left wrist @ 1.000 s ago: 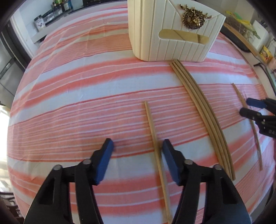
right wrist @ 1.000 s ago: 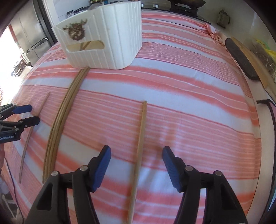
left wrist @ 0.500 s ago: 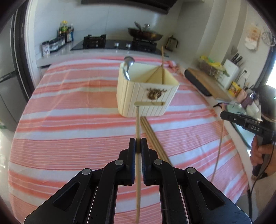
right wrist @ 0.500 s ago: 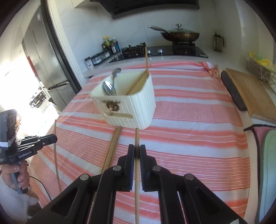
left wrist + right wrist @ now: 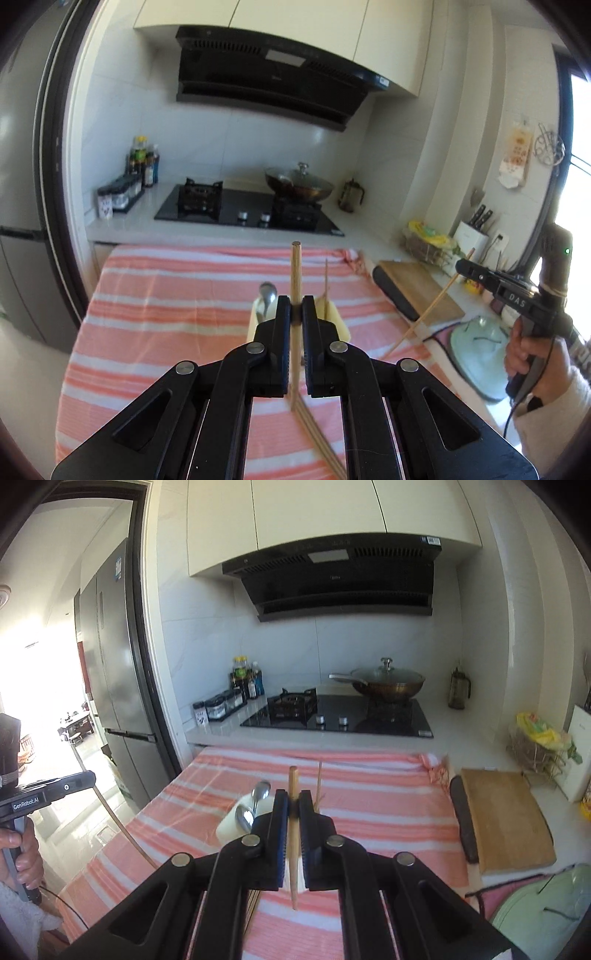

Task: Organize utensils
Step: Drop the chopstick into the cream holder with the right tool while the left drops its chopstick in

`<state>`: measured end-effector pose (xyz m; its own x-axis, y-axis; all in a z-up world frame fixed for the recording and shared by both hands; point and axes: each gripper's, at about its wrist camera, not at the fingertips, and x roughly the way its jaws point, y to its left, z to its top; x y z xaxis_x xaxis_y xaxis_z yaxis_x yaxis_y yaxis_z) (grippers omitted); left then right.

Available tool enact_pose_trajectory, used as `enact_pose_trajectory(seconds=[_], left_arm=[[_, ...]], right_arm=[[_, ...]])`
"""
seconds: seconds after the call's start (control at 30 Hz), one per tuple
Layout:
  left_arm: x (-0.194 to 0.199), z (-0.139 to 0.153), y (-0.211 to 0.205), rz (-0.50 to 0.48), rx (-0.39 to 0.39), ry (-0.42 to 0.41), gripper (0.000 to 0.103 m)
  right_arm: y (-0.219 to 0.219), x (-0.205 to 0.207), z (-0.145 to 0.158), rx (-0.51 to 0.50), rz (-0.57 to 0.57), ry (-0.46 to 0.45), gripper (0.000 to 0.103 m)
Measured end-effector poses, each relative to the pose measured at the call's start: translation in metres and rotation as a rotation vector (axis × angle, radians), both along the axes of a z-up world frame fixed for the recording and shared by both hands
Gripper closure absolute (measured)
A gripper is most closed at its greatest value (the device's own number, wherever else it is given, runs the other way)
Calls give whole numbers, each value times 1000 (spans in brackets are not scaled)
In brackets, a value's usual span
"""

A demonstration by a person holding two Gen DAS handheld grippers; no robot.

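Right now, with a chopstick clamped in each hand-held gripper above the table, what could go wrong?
1. The left hand-held gripper pinches its thin wooden chopstick mid-length; it may pivot or slip.
2. The cream ribbed utensil holder already holds metal spoons; an incoming tip could snag them.
3. Both sticks converging there might collide.

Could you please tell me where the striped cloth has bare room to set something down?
The striped cloth lies bare right of the white holder, up to the cutting board, and behind it toward the stove. Crowded: loose chopsticks in front of the holder.
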<state>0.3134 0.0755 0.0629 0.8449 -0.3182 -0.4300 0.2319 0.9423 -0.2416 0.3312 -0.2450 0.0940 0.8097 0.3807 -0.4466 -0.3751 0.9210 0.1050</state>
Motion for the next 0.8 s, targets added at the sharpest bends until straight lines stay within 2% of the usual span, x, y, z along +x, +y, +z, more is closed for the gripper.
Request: enact_pose_trajectory(seconds=[0.1,0.2,0.3,0.43,0.5,0.6,0.7,0.77,0.8], left_arm=[[24,19,-5,30,16,-49,99],[56,22,-15,51,29,-62,99],[84,11,-27,66,47,-45,99],[120,-19,-45,61,72,24,99],[136,-36,-53,47,85,81,99],[161,-64,-65,19,109,203,99],[184,-93,-75,-33,115,342,98],[189,-106,-79,-31,120,393,98],[190,-109,-80,-31,113,399,90]], right_arm=[[6,25,24,12,-5,-49,97],[16,45,34,2,-6,-95,97],[27,67,26,3,7,-90,97],[45,90,-4,-26,40,-83,97],[54,106,-26,-41,74,-14,97],[68,138,-63,-56,126,176,97],[78,164,-99,-83,127,348,97],[82,173,-116,-88,112,401,96],[83,176,-119,-83,101,401,94]])
